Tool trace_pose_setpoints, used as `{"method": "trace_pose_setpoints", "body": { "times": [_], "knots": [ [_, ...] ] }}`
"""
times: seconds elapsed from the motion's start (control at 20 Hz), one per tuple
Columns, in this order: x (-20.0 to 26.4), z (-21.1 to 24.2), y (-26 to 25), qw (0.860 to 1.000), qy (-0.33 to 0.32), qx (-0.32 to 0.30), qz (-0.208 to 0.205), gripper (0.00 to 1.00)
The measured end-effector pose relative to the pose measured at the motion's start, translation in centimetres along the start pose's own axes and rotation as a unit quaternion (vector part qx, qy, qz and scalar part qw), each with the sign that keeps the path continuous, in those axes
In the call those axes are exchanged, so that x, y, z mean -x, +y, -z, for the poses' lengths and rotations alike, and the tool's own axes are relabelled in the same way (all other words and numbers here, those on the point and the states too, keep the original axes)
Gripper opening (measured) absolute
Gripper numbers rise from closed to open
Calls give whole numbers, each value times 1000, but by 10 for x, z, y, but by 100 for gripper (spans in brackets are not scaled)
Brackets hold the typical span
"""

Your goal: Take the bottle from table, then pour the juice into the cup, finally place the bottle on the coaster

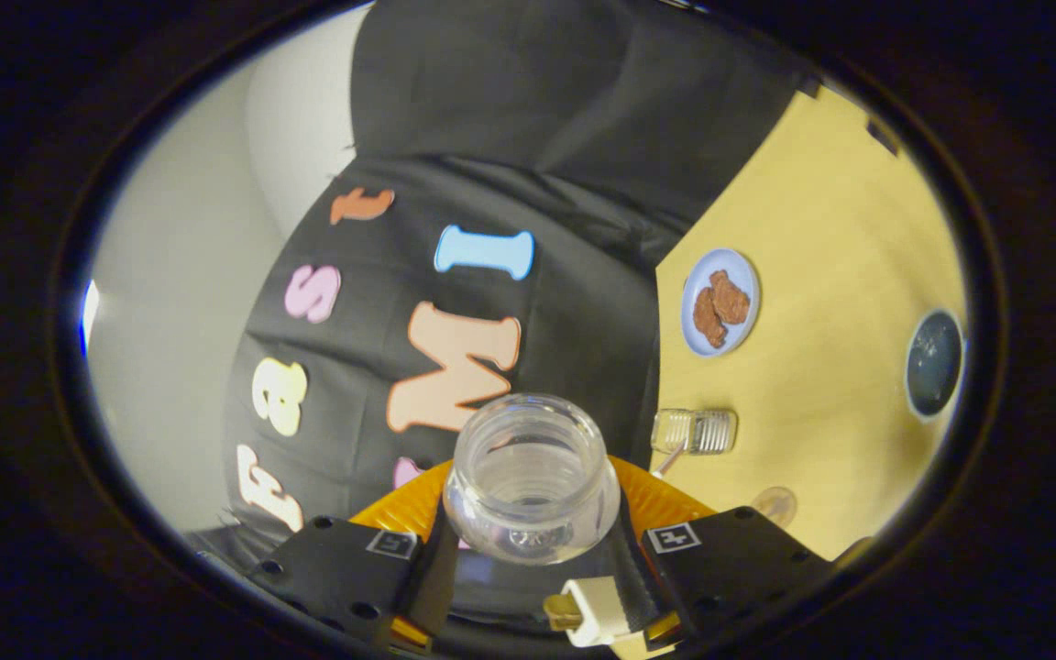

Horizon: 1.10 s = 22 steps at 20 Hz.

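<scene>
Bottle gripped and tipped far over

Bottle (528,481) sits pinched between the two fingers of the gripper (533,550), one finger pressing on each side of its orange body. Its clear, threaded neck is open, with no cap on it, and the mouth points away from the fingers toward the black cloth wall. The whole scene looks rolled sideways, so the bottle is held strongly tilted rather than upright.

Off to the right lies the yellow table (821,275), its surface running up the scene at a steep slant. On it, just right of the bottle's neck, stands a small clear ribbed cup (695,431), close to the table's edge by the cloth. Beyond the cup is a pale blue plate (720,301) carrying a few brown pieces of food. Farther right, well apart from the cup, sits a dark round coaster (933,363) with a light rim. A small clear round thing (775,504), perhaps the cap, lies near the right finger.
</scene>
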<state>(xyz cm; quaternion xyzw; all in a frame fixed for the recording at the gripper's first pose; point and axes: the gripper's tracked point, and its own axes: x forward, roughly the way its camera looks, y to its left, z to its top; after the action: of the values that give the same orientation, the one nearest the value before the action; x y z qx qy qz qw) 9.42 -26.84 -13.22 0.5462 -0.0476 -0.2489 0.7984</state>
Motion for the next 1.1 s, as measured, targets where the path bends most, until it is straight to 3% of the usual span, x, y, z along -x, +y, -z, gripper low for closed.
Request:
{"method": "trace_pose_setpoints", "body": {
  "times": [0.3, 0.6, 1.1],
  "knots": [
    [-8, 25, 14, 986, 33, 163, 19, 75],
    [-4, 69, 18, 939, 68, 335, 31, 75],
    [2, 127, -7, 872, 96, 476, 65, 75]
  ]
}}
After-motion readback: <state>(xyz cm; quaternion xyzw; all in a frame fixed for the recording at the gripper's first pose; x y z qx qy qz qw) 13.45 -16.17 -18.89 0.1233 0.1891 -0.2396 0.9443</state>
